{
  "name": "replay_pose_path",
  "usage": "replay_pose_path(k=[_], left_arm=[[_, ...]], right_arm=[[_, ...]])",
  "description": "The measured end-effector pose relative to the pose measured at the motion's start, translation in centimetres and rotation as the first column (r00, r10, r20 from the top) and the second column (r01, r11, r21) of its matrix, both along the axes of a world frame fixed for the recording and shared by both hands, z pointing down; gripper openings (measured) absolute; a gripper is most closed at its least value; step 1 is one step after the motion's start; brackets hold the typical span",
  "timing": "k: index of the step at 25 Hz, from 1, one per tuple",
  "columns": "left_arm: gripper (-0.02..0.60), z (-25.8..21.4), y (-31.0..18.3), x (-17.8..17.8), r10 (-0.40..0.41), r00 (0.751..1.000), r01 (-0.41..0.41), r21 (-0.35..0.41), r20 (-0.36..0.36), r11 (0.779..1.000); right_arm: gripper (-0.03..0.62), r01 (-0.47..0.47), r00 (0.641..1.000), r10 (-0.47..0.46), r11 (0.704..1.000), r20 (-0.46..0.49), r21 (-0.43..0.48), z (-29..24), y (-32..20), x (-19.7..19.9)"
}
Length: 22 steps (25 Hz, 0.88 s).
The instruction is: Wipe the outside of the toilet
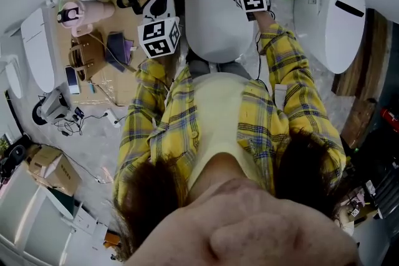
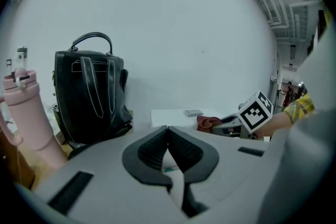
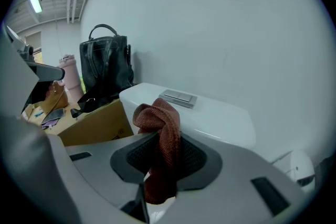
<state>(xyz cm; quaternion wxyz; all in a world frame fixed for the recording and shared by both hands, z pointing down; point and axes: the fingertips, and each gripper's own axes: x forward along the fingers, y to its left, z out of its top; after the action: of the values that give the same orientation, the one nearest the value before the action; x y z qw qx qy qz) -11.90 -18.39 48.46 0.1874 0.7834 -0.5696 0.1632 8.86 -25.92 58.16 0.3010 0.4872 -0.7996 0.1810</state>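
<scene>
Pinching a soft, limp rust-red cloth mid-fold, the right gripper hovers just short of the hard, glossy toilet tank, where the cloth should drape and glide if kept bunched; the left gripper rides closed, empty, black bag beyond.

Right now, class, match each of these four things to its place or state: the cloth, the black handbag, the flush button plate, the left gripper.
Things:
1. reddish-brown cloth
2. black handbag
3. flush button plate
4. left gripper

Places or states:
A. jaws together, nothing between them
B. on the toilet tank lid
C. clamped in the jaws of the right gripper
D. upright beside the pink bottle

Pairs: 1-C, 2-D, 3-B, 4-A.
</scene>
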Motion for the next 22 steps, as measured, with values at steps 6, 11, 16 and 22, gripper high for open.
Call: replay_pose_path(k=[6, 11, 16, 22], left_arm=[[0.009, 0.3, -0.6, 2.6, 0.05, 0.999, -0.05, -0.003, -0.006, 0.999], [0.008, 0.4, -1.0, 4.5, 0.081, 0.997, -0.081, -0.007, -0.001, 0.997], [0.008, 0.8, -1.9, 5.9, 0.103, 0.995, -0.103, -0.012, 0.012, 0.995], [0.008, 1.8, -2.9, 6.7, 0.101, 0.995, -0.1, -0.025, 0.02, 0.995]], right_arm=[[0.115, -0.093, 0.996, 0.093, 0.996, -0.008, -0.009, 0.3, 0.6, 5.0], [0.116, -0.16, 0.987, 0.16, 0.987, -0.017, -0.013, 0.5, 0.8, 9.0], [0.115, -0.206, 0.978, 0.206, 0.978, -0.024, -0.02, 0.8, 0.8, 11.8], [0.115, -0.237, 0.971, 0.236, 0.971, -0.039, -0.026, 1.0, 0.8, 14.0]])
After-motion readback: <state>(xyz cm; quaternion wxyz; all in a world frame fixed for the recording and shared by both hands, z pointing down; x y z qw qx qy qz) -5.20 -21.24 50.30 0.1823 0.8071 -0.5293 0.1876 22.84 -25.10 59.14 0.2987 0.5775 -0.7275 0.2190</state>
